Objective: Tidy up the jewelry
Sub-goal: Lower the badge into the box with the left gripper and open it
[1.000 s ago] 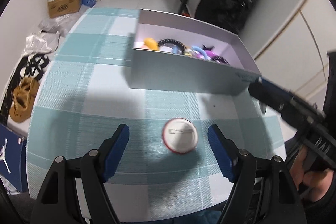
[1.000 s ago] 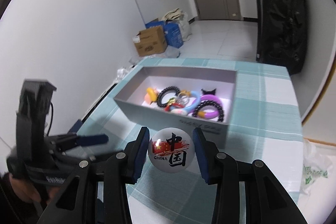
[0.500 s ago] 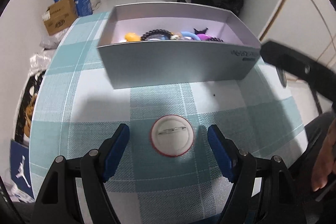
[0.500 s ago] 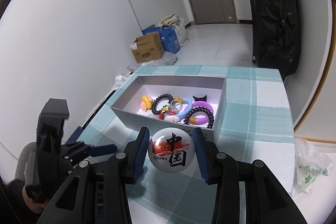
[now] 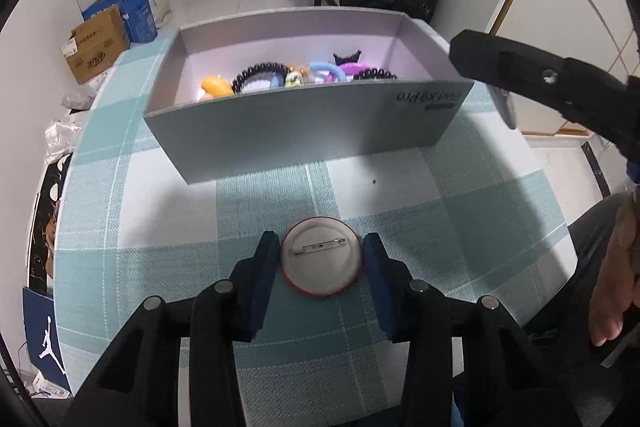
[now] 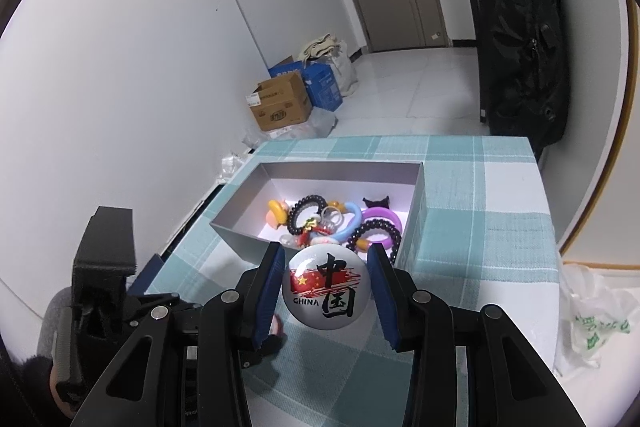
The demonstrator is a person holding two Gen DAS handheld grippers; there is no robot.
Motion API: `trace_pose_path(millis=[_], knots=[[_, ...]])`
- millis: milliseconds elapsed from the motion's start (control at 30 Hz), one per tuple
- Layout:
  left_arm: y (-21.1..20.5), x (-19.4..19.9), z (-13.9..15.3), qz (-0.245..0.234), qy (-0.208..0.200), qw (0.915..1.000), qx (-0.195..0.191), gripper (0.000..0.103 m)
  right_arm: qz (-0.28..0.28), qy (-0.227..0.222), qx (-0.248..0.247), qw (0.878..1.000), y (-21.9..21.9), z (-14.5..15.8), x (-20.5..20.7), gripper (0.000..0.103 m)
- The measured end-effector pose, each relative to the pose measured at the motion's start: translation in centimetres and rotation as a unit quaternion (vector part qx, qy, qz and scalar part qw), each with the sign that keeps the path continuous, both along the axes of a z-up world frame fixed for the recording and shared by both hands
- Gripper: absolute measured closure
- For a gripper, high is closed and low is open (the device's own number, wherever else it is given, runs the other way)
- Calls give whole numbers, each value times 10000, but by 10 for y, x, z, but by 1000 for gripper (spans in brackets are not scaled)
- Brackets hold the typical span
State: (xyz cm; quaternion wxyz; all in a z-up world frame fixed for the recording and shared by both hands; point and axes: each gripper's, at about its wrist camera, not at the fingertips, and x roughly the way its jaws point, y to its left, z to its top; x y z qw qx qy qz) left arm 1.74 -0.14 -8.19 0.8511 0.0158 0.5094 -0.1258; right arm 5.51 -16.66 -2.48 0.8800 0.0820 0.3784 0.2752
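Checked tablecloth (image 5: pixel 160 211) below: face-down pin badge (image 5: pixel 321 261) now pinched by the left gripper (image 5: pixel 320 259), tilted steeply down, jaws just closed in from wide. Right gripper (image 6: pixel 327 285) holds the China badge (image 6: pixel 326 287) before the jewelry box (image 6: pixel 232 227).

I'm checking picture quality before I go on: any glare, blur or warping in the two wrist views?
Left wrist: sharp, but the fisheye bows the box wall and the tablecloth lines; the right gripper's arm at the right edge looks soft. Right wrist: window-like glare on the badge, print still readable; walls and door curve.
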Motion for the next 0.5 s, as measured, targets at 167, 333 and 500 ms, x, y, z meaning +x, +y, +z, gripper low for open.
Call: trace_pose_path(millis=[167,333,500], knots=[[5,4,15,120,-229,9992,-299,65,15,35,135,9999,-1,1,7,62],[12,13,28,279,-477,9969,-567,65,57,13,297,9995,-1,4,14,62],[18,24,39,408,-685,9930,-869,65,28,82,503,9987,-3,5,28,62]])
